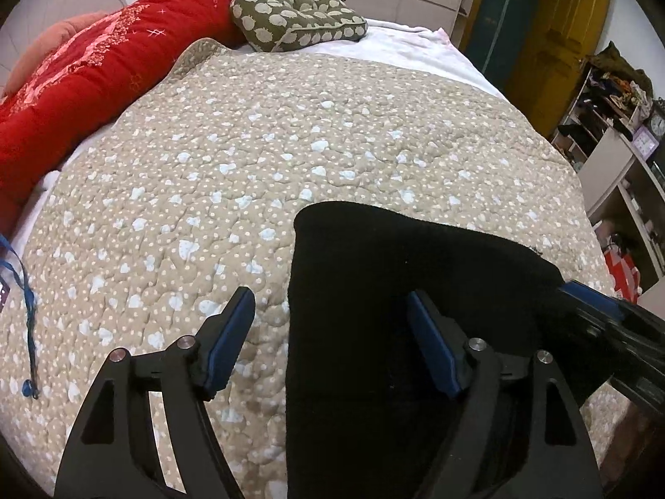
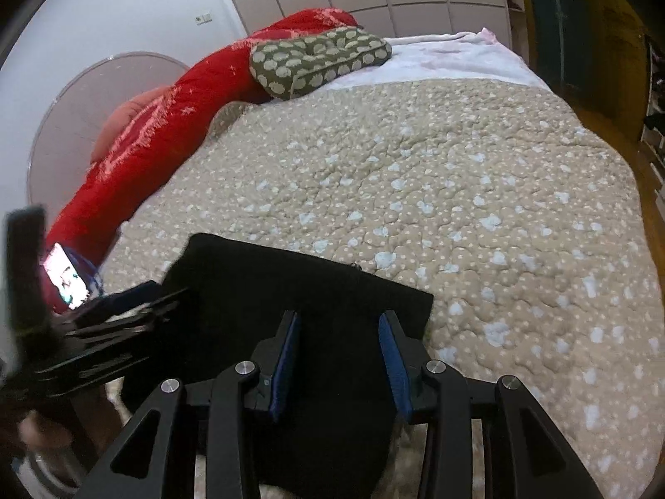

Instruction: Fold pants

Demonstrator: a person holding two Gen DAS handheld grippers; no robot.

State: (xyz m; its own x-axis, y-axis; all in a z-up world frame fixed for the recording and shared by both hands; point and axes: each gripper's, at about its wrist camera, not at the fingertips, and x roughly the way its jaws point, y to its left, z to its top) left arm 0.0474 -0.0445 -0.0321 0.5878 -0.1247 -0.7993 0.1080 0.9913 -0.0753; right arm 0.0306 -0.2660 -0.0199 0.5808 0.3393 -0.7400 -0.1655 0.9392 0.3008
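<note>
1. Pants lie black and flat on the quilted bed cover, near its front edge, already doubled into a broad slab, it seems.
2. Your left gripper stands wide open. One finger is over the quilt, the other over the cloth, so the pants' left edge runs up between them; nothing is held.
3. Your right gripper stands about half open above the cloth, its blue pads clear of it, holding nothing that you can see.
4. The slab's long axis looks to run from you towards the pillow, though its near end is hidden under the grippers.
5. Each gripper is nearest its own side; the far edge lies ahead of both.
6. Judged from this, any next fold starts at the near end and carries forward.
</note>
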